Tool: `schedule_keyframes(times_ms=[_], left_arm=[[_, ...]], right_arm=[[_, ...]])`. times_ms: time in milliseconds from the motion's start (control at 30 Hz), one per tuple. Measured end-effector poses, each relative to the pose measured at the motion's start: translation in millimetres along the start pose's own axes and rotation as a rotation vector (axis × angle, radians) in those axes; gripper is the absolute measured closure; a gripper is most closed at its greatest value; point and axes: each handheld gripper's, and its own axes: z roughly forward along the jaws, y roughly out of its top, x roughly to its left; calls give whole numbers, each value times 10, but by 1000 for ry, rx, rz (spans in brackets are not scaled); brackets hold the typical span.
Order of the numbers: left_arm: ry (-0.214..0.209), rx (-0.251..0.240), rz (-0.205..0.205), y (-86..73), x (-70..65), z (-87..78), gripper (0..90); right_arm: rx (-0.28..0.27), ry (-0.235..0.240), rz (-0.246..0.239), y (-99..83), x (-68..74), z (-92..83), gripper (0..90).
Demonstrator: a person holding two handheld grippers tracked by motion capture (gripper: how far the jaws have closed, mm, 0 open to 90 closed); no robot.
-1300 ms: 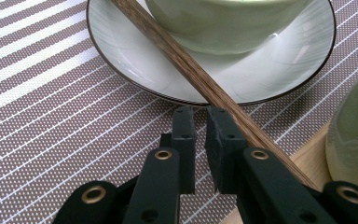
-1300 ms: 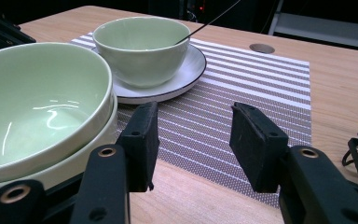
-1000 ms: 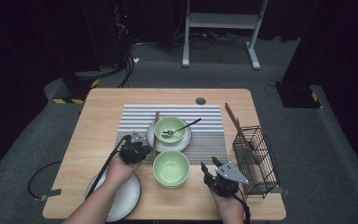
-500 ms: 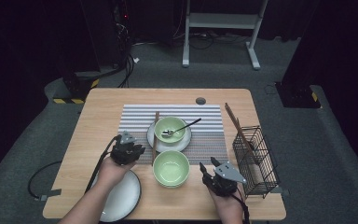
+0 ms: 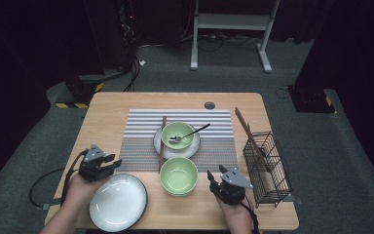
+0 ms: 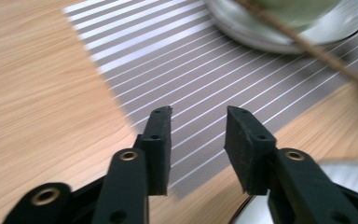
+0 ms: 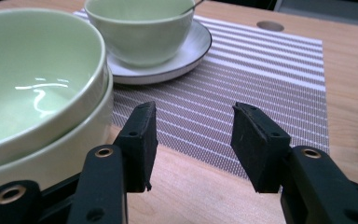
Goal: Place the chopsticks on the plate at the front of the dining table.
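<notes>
My left gripper (image 5: 113, 162) hovers over the table's left side, just above the white plate (image 5: 118, 202). Its jaws have just been opening and nothing is between them; in the left gripper view the gripper (image 6: 199, 116) points at the corner of the striped placemat (image 6: 223, 70). My right gripper (image 5: 213, 179) rests right of the stacked green bowls (image 5: 178, 175), open and empty. In the right gripper view the gripper (image 7: 193, 112) faces the bowl stack (image 7: 32, 93) and the bowl on a saucer (image 7: 142, 28).
A green bowl (image 5: 177, 135) holding a spoon (image 5: 190, 133) sits on a saucer (image 5: 193, 148) on the placemat (image 5: 141, 136). A chopstick (image 5: 162, 141) lies left of it. A wire basket (image 5: 268, 168) with chopsticks (image 5: 246, 127) stands at the right edge.
My left gripper has moved left, away from the bowls and the placemat, and its jaws have opened. The right gripper has stayed in place.
</notes>
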Motion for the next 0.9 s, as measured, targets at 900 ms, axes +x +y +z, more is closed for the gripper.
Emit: schedule_keyframes(times_ms=[900], left_arm=[[171,30,-119,-757,460,-9,275]], right_arm=[[275,-30,31,-159,-43,344,343]])
